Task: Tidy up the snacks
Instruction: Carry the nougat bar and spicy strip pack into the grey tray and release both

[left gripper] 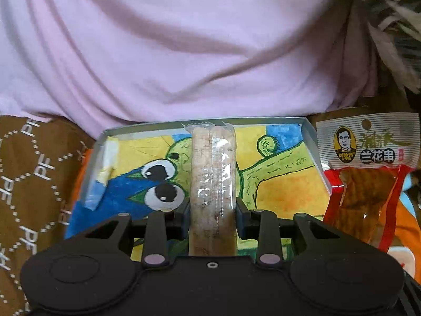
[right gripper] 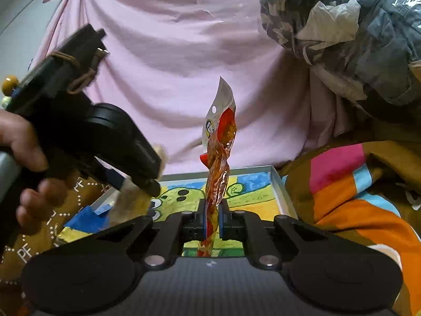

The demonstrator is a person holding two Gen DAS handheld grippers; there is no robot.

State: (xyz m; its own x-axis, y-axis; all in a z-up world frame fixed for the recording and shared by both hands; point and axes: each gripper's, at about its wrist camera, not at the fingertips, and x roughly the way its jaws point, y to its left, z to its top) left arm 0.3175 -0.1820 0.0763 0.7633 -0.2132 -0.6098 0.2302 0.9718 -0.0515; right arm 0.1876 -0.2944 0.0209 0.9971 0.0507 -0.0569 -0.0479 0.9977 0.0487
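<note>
My left gripper [left gripper: 212,206] is shut on a long pale sausage stick in clear wrap [left gripper: 211,173], held lengthwise above a shallow box [left gripper: 313,144] whose floor bears a bright cartoon drawing. The red and silver snack packet [left gripper: 368,173] hangs at the right of the left wrist view. My right gripper [right gripper: 211,217] is shut on that same packet [right gripper: 219,155], which stands upright and twisted above the box [right gripper: 282,192]. In the right wrist view the left gripper [right gripper: 147,181] sits at the left in a person's hand [right gripper: 26,147], the sausage stick [right gripper: 126,200] blurred under it.
A person in a pink shirt [left gripper: 184,47] sits just behind the box. Brown patterned cloth [left gripper: 31,184] lies to the left, and orange, pink and blue striped fabric [right gripper: 355,197] to the right. A crumpled plastic bag [right gripper: 342,31] hangs at the upper right.
</note>
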